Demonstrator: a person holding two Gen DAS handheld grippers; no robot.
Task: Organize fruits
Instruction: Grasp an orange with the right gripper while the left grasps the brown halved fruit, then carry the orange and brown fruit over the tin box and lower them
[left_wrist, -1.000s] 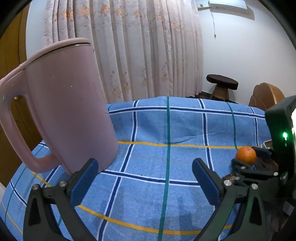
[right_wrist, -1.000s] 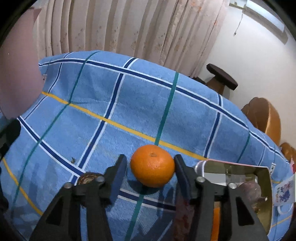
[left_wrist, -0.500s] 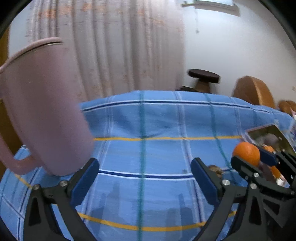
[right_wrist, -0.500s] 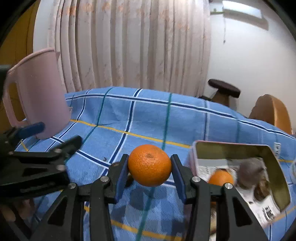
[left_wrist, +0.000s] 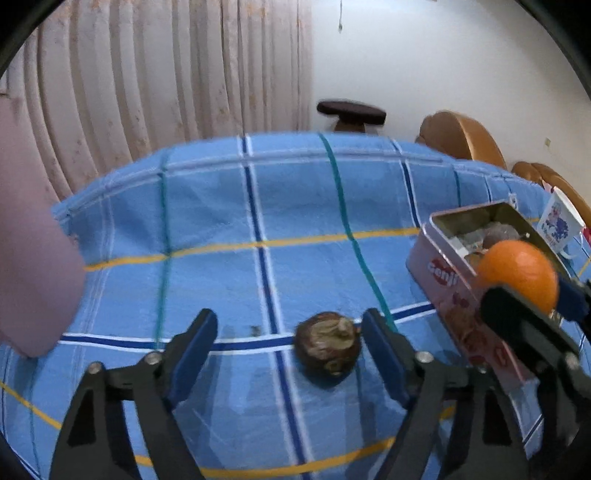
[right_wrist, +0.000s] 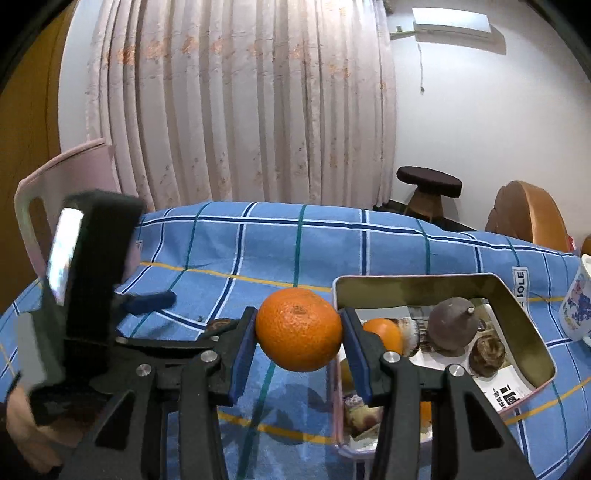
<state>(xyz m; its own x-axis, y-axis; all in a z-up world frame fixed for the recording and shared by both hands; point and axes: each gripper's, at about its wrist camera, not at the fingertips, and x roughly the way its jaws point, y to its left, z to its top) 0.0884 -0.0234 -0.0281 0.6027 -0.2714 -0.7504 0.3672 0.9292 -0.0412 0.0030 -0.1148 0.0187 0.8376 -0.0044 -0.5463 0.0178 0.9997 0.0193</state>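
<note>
My right gripper (right_wrist: 298, 332) is shut on an orange mandarin (right_wrist: 298, 329) and holds it in the air just left of the open pink tin (right_wrist: 517, 306). The tin holds another mandarin (right_wrist: 382, 330), a dark round fruit (right_wrist: 452, 325) and a wrinkled brown fruit (right_wrist: 487, 350). In the left wrist view the held mandarin (left_wrist: 517, 275) hangs over the tin's near wall (left_wrist: 443, 280). My left gripper (left_wrist: 286, 341) is open, low over the blue checked cloth, with a wrinkled brown fruit (left_wrist: 328, 349) lying between its fingers, close to the right fingertip (left_wrist: 376, 339).
A tall pink jug (right_wrist: 66, 173) stands at the table's left edge. A white patterned mug (right_wrist: 578, 299) stands right of the tin. Curtains, a dark stool (right_wrist: 428, 182) and brown chairs (right_wrist: 528, 210) lie beyond the table's far edge.
My right gripper lifted the mandarin off the cloth and carried it right toward the tin. My left gripper swung right, away from the jug, to the brown fruit.
</note>
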